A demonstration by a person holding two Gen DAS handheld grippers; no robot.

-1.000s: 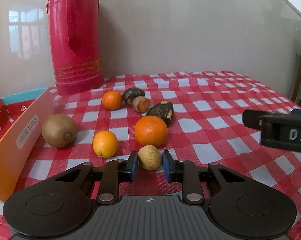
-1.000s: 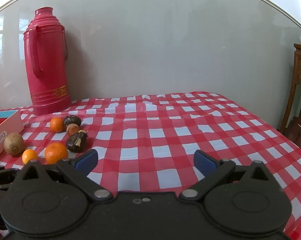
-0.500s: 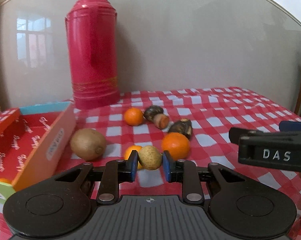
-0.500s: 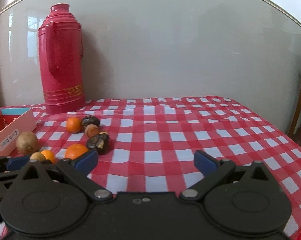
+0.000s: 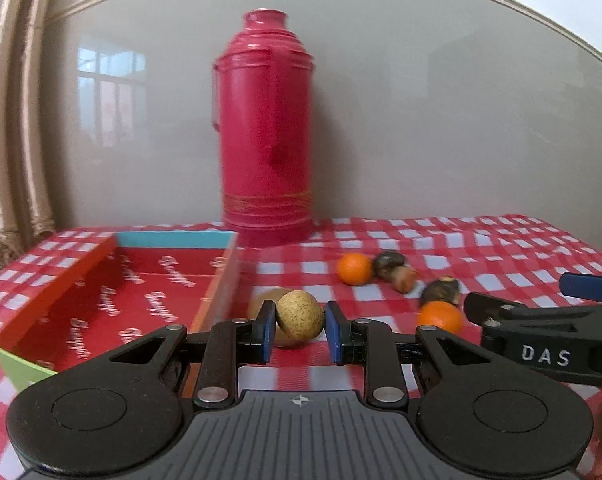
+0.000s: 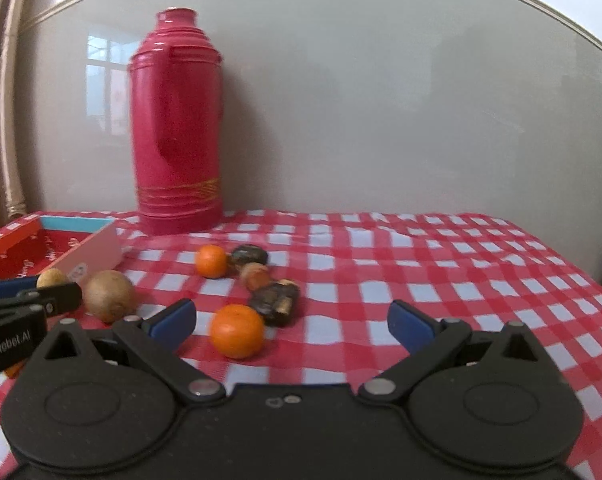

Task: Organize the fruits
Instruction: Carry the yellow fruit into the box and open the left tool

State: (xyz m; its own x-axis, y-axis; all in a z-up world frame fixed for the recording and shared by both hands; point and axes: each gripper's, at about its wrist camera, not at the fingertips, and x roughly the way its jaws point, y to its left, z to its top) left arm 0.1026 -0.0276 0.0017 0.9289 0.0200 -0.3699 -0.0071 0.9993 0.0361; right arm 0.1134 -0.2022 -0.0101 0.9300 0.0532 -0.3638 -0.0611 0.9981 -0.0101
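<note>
My left gripper point(image 5: 299, 330) is shut on a small tan round fruit point(image 5: 300, 315) and holds it above the cloth, just right of the red cardboard box point(image 5: 113, 300). The fruit also shows in the right wrist view point(image 6: 52, 278). A brown kiwi point(image 6: 109, 295) lies beside the box. Two oranges point(image 6: 237, 330) point(image 6: 211, 261) and dark brown fruits point(image 6: 275, 303) lie on the checked cloth. My right gripper point(image 6: 293, 322) is open and empty, above the cloth near the front orange.
A tall red thermos point(image 5: 265, 136) stands at the back against the grey wall. The red-and-white checked tablecloth point(image 6: 441, 280) stretches to the right. The box's open side faces up, with a blue far wall point(image 5: 173, 239).
My left gripper lifted the tan fruit off the cloth and swung left toward the box. My right gripper moved left and closer to the fruits, still open.
</note>
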